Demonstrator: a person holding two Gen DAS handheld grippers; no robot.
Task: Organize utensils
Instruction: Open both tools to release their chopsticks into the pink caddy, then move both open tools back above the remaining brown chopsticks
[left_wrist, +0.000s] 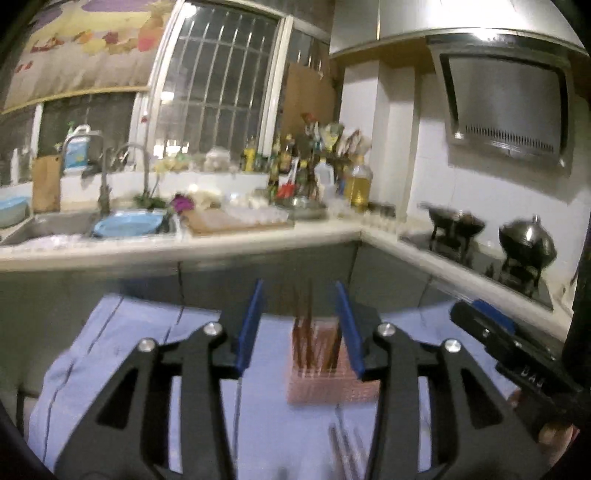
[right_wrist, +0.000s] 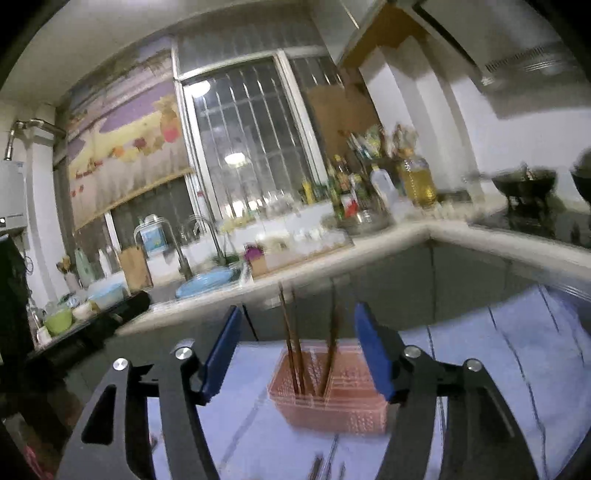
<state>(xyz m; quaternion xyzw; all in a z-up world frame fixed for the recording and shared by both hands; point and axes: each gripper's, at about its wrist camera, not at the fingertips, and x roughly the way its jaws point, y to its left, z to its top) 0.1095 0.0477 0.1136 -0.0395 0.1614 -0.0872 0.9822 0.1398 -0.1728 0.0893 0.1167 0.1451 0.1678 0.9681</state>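
Observation:
A pink perforated basket (left_wrist: 332, 384) (right_wrist: 332, 402) stands on a table under a pale blue cloth (left_wrist: 110, 350) (right_wrist: 517, 350). Several brown chopsticks (left_wrist: 306, 332) (right_wrist: 291, 343) stand upright in it. My left gripper (left_wrist: 300, 295) is open and hangs short of the basket, nothing between its blue pads. My right gripper (right_wrist: 298, 314) is open wider, also empty, with the basket ahead of it. One of the right gripper's fingers (left_wrist: 491, 314) shows at the right edge of the left wrist view. Loose chopsticks (left_wrist: 345, 450) (right_wrist: 317, 465) lie on the cloth below the grippers, blurred.
Behind the table runs an L-shaped counter (left_wrist: 258, 243) with a sink (left_wrist: 48, 225), a blue bowl (left_wrist: 125, 225), a cutting board (left_wrist: 236, 221) and several bottles (left_wrist: 354, 181). Two woks (left_wrist: 528, 240) sit on the stove at right, under a range hood (left_wrist: 506, 110).

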